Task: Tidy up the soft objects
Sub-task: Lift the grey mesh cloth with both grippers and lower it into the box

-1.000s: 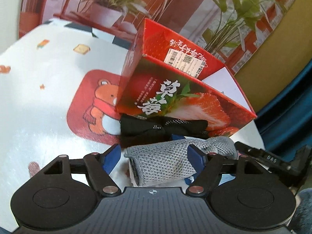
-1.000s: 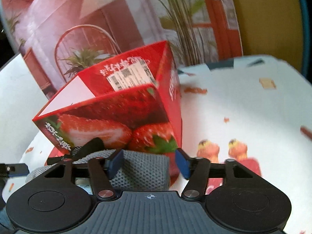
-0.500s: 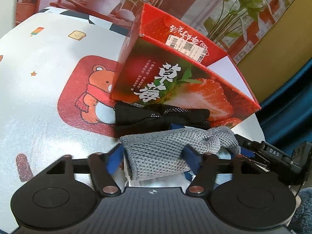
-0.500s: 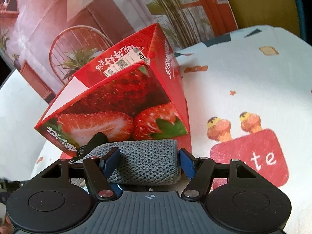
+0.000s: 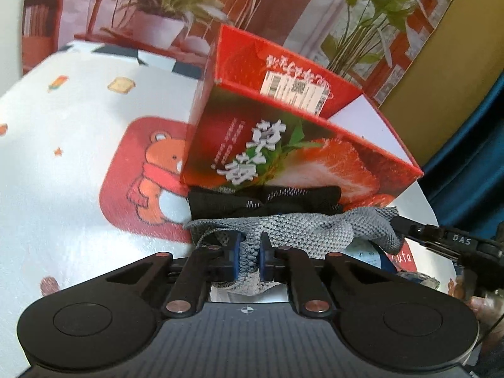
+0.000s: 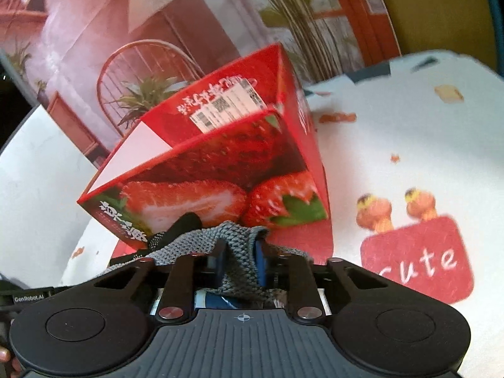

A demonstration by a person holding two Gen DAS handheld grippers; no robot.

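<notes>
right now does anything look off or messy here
The grey knit item is bunched and twisted, pinched at each end by both grippers. The black fabric piece lies crumpled against the open strawberry box, not inside.

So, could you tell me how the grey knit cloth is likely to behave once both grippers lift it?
The grey knit cloth is probably floppy: it bunches between the left gripper and right gripper. It will likely sag mid-span. Its coarse weave suggests little slipping.

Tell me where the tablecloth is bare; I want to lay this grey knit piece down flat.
Two free patches: left of the strawberry box, over the bear print; and right of the box, around the "cute" print. It is crowded in front of the box, where the black fabric and the grey knit piece lie.
</notes>
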